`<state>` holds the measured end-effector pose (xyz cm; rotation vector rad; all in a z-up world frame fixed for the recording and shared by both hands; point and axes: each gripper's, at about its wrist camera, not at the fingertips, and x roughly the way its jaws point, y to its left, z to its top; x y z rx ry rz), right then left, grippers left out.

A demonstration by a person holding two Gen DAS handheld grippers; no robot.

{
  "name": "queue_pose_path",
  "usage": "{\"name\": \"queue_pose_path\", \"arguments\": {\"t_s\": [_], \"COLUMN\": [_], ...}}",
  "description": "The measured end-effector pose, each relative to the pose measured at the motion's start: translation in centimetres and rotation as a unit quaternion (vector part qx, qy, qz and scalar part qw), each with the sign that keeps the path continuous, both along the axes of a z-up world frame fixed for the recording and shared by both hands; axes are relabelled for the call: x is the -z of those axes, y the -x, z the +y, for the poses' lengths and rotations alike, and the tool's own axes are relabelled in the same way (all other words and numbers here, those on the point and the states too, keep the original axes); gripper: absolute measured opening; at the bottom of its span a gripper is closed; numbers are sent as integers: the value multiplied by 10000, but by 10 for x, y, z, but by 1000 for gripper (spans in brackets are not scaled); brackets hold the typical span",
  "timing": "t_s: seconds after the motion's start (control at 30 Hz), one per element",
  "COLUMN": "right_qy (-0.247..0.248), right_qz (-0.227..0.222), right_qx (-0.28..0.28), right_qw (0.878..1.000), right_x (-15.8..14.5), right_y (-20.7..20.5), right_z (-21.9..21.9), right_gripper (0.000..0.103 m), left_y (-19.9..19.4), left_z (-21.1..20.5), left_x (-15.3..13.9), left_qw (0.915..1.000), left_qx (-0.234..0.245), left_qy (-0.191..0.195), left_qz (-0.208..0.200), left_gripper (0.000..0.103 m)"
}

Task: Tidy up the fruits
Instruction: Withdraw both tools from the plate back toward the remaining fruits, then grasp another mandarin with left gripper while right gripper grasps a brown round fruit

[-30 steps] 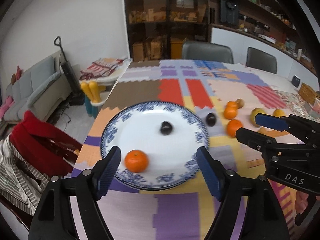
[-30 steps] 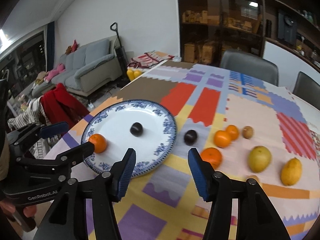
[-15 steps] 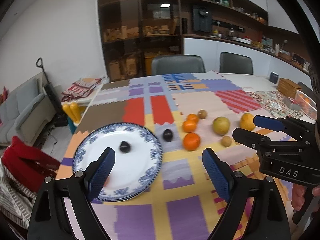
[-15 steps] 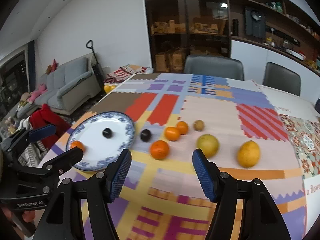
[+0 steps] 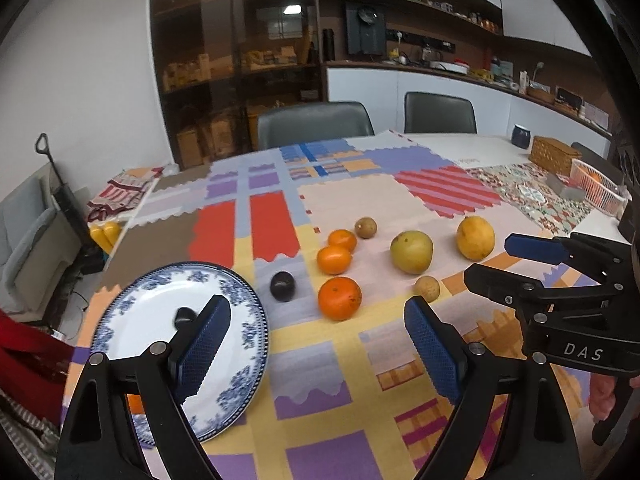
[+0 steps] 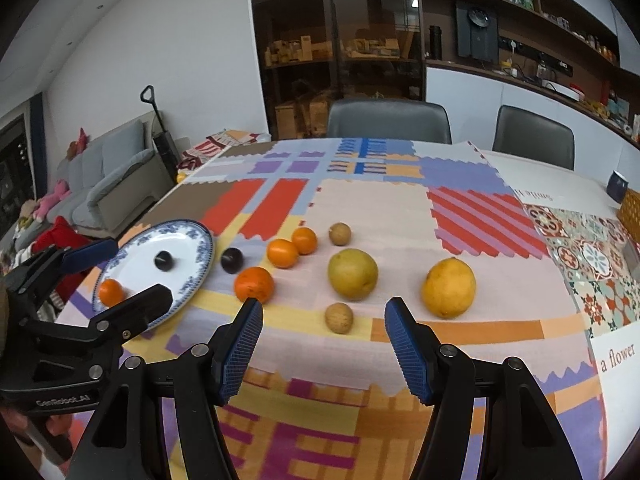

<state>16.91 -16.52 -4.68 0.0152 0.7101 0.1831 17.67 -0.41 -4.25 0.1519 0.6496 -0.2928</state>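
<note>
A blue-and-white plate (image 6: pixel 188 256) (image 5: pixel 240 344) sits at the table's left and holds a dark plum (image 6: pixel 163 260) and an orange (image 6: pixel 111 292). On the patchwork cloth lie another dark plum (image 6: pixel 232 260) (image 5: pixel 283 286), three oranges (image 6: pixel 254 284) (image 6: pixel 282 253) (image 6: pixel 304 240), a yellow-green pear (image 6: pixel 353 274), a yellow citrus (image 6: pixel 449 287) and two small brown fruits (image 6: pixel 339 317) (image 6: pixel 340 233). My left gripper (image 5: pixel 316 344) is open and empty above the plate's right edge. My right gripper (image 6: pixel 324 344) is open and empty, just short of the near brown fruit.
Two grey chairs (image 6: pixel 388 122) stand at the table's far side. A wicker basket (image 5: pixel 554 154) and a pink basket (image 5: pixel 596 186) sit at the far right. A sofa (image 6: pixel 116 184) and red clothes (image 6: pixel 60 232) lie left of the table.
Both grippers have swung right, away from the plate toward the loose fruit. Both stay open and empty. No fruit has moved.
</note>
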Motion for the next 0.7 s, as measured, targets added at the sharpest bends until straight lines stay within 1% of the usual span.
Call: {"name": "queue_pose_path", "arguments": {"t_s": [0.2, 0.3, 0.37, 0.43, 0.5, 0.57, 0.63, 0.7], "right_qy": [64, 93, 129, 137, 145, 132, 116, 87], "right_qz": [200, 280, 334, 384, 458, 510, 564, 616], "right_qx": [-46, -79, -100, -129, -144, -152, -170, -165], "right_qw": [9998, 9995, 9993, 9991, 9987, 9985, 9982, 9979], "right_x": [18, 26, 31, 36, 41, 46, 50, 54], "right_y": [-12, -16, -20, -24, -29, -33, -37, -40], "right_z": [-1, -1, 0, 0, -1, -1, -1, -1], "right_gripper": [64, 64, 61, 57, 55, 52, 51, 49], "left_y": [-16, -22, -26, -32, -36, -44, -50, -57], "left_z": [-7, -11, -13, -14, -15, -17, -18, -20], "left_x": [21, 29, 34, 38, 41, 45, 48, 52], "left_qw": [9995, 9989, 9983, 9977, 9975, 9973, 9970, 9965], "left_qx": [218, 332, 424, 481, 507, 557, 592, 634], "left_qy": [-172, -300, -391, -436, -437, -378, -319, -260], "left_qz": [142, 149, 131, 172, 219, 309, 393, 488], "left_gripper": [89, 89, 88, 85, 82, 78, 72, 70]}}
